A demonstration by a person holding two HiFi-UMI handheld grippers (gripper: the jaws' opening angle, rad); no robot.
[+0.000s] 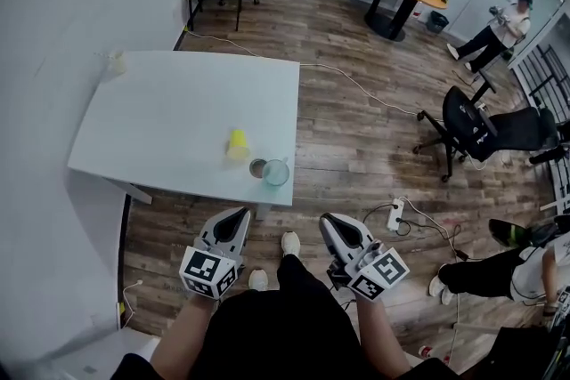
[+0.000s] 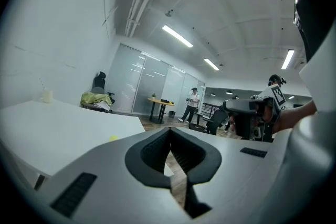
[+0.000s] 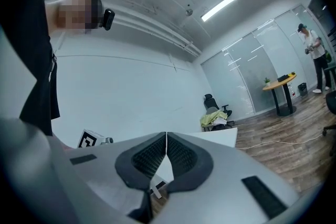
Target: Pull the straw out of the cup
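In the head view a white table carries a yellow cup near its front right corner. Just right of it stand a clear, bluish cup and a small dark round thing. I cannot make out a straw at this size. My left gripper and right gripper hang shut over the floor, short of the table's front edge, nothing between their jaws. The left gripper view shows its jaws closed, the yellow cup small beyond them. In the right gripper view its jaws also meet.
A small pale object sits at the table's far left corner. A white wall runs along the left. On the wooden floor lie a power strip and cables; a black office chair and people are at the right.
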